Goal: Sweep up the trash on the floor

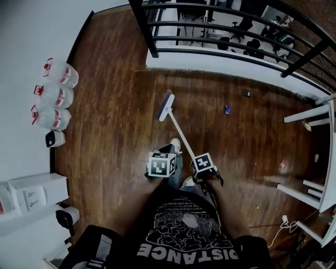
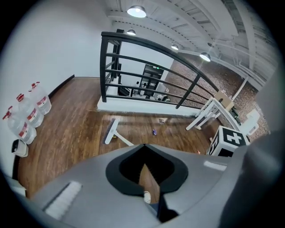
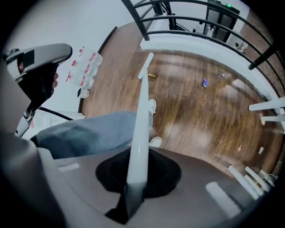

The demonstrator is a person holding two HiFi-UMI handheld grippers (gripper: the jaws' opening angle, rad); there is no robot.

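Pinches the white broom handle (image 3: 139,133) in the right gripper (image 3: 136,178), jaws tight on it. Holds the left gripper (image 2: 144,156) pressed together, empty. Rests the broom head (image 1: 167,105) on the wooden floor (image 1: 115,136), well apart from the blue scrap (image 1: 227,109) and the reddish bit (image 1: 282,164). Seemingly barely begun, with nothing gathered yet.

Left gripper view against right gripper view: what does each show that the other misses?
Only the left gripper view: ceiling lamps and a marker cube. Only the right gripper view: the right gripper shut on the broom handle. Both: broom head, blue scrap, water jugs, railing.
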